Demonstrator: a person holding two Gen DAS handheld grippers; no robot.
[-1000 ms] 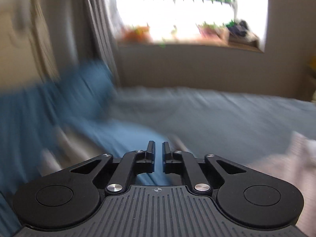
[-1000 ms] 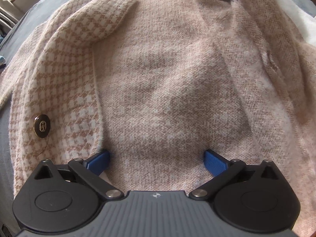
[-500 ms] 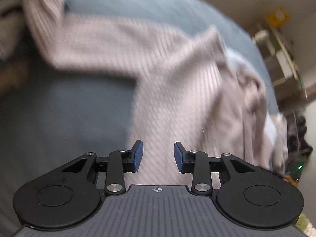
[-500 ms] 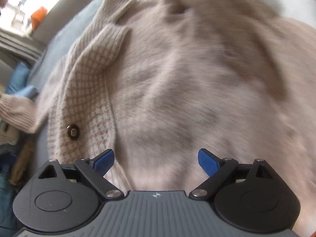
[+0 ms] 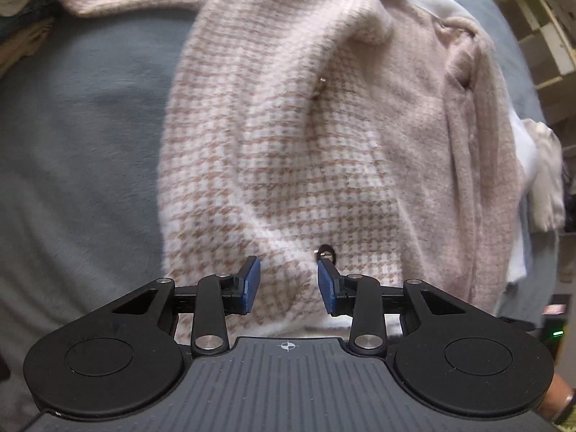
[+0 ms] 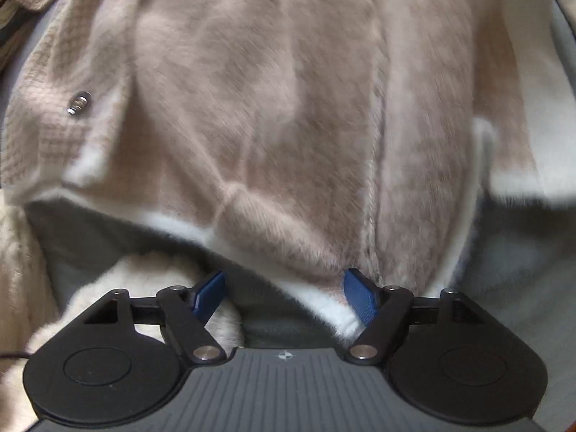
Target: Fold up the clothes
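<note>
A pale pink houndstooth cardigan (image 5: 288,136) lies spread on a grey-blue bed cover (image 5: 79,151). My left gripper (image 5: 288,282) is open just above the cardigan's lower front edge, with a dark button (image 5: 325,252) close by the right fingertip. In the right wrist view the cardigan (image 6: 273,115) shows its plain fuzzy inside and white hem. My right gripper (image 6: 284,293) is wide open over that hem, nothing between the blue pads. A metal button (image 6: 80,103) shows at the left placket.
A cream fuzzy garment (image 6: 151,280) lies under my right gripper at lower left. White cloth (image 5: 532,165) sticks out past the cardigan's right side. Shelving (image 5: 540,36) stands beyond the bed at the right. Other clothes (image 5: 21,32) pile at the upper left.
My left gripper swung down from facing the window to the cardigan and went from shut to open. My right gripper drew back from mid-cardigan to its hem, staying open.
</note>
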